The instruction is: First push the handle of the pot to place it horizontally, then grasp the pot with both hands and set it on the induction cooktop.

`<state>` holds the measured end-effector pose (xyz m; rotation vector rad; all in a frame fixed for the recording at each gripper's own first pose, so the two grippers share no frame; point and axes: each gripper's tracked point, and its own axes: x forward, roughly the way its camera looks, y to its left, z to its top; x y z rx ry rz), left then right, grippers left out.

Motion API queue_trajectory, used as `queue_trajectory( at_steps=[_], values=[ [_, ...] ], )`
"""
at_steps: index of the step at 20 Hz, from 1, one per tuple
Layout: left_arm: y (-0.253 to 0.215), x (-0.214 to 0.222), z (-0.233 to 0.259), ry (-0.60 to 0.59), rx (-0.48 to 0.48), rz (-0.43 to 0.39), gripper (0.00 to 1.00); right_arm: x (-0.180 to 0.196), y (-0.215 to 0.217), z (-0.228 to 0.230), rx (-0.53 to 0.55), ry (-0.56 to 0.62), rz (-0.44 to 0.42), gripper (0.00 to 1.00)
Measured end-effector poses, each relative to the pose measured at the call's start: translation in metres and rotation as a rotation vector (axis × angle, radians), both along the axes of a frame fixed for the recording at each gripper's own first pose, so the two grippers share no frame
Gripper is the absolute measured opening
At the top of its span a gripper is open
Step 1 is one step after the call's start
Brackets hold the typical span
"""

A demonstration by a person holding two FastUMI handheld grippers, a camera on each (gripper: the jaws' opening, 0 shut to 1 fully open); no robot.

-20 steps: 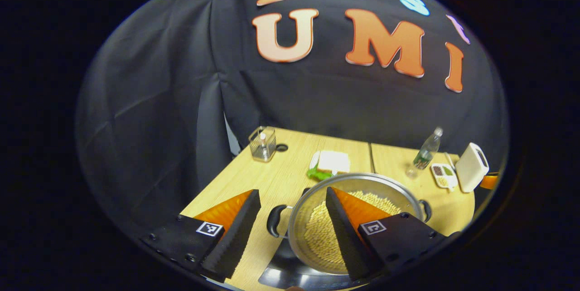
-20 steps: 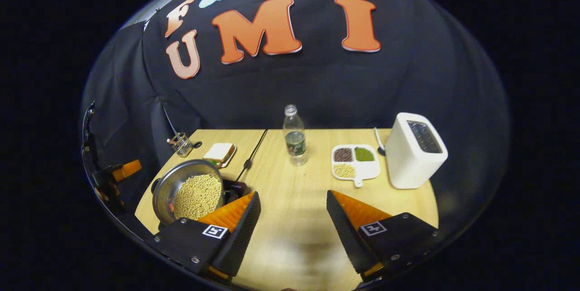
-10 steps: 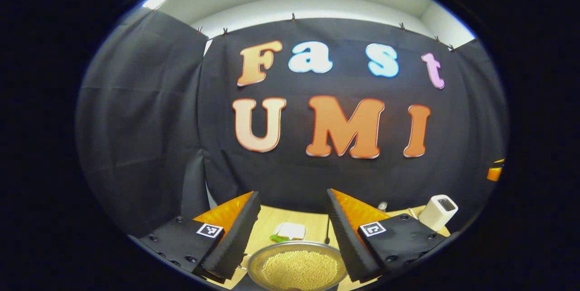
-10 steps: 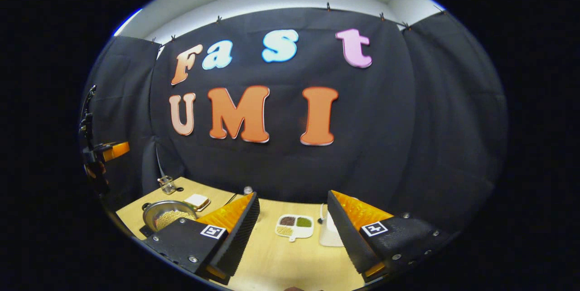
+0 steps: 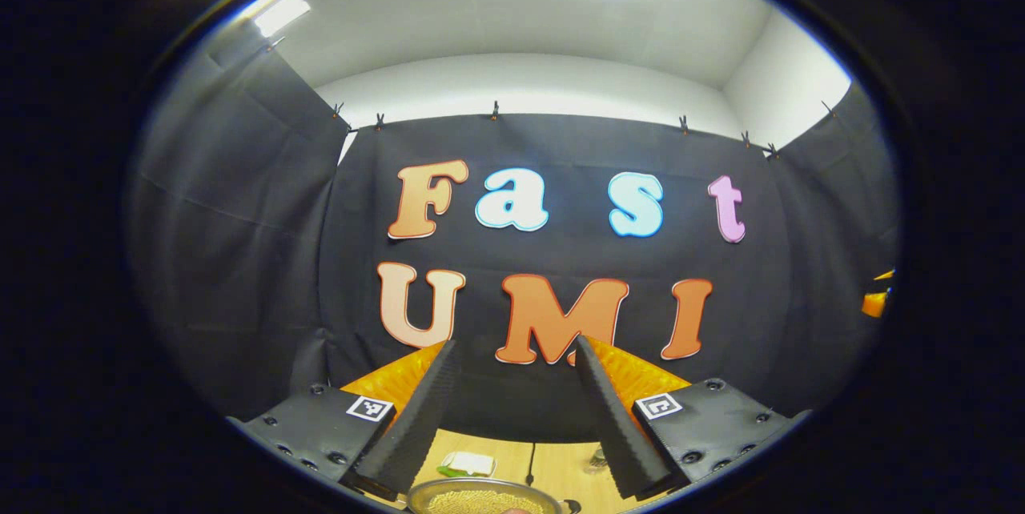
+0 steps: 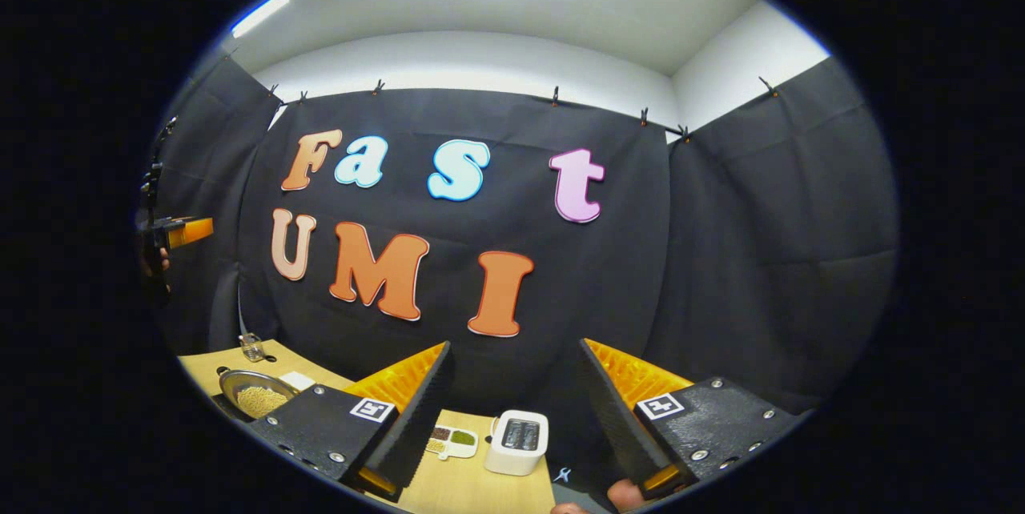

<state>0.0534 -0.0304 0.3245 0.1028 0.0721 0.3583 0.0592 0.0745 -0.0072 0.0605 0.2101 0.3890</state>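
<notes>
The steel pot (image 5: 480, 500) filled with pale beans shows at the very bottom of the left gripper view, below and between my fingers. My left gripper (image 5: 514, 346) is open, holds nothing, and points up at the booth wall. In the right gripper view the pot (image 6: 255, 396) sits far off at the lower left on a dark slab, the induction cooktop (image 6: 227, 411). My right gripper (image 6: 516, 346) is also open and empty, high above the table. The left gripper (image 6: 172, 234) shows small at the left edge, held by a hand.
On the wooden table (image 6: 480, 490) stand a white toaster (image 6: 519, 440), a divided dish of grains (image 6: 448, 440) and a glass jar (image 6: 252, 347). A sandwich (image 5: 468, 463) and a bottle (image 5: 596, 459) lie behind the pot. A hand (image 6: 625, 491) shows at the bottom.
Both grippers have risen and tilted upward, away from the pot and table, so the wall and ceiling now show. The pot stays on the cooktop. Both remain open.
</notes>
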Motion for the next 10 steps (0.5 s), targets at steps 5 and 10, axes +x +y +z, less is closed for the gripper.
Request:
queue_trajectory(
  at_steps=[5, 10],
  values=[
    [-0.009, 0.0, 0.043, -0.094, 0.042, -0.023, 0.96, 0.002, -0.006, 0.041, 0.024, -0.084, -0.043, 0.95],
    [-0.026, -0.002, 0.057, -0.125, 0.049, -0.06, 0.96, 0.003, 0.004, 0.06, 0.037, -0.121, -0.039, 0.95]
  ],
)
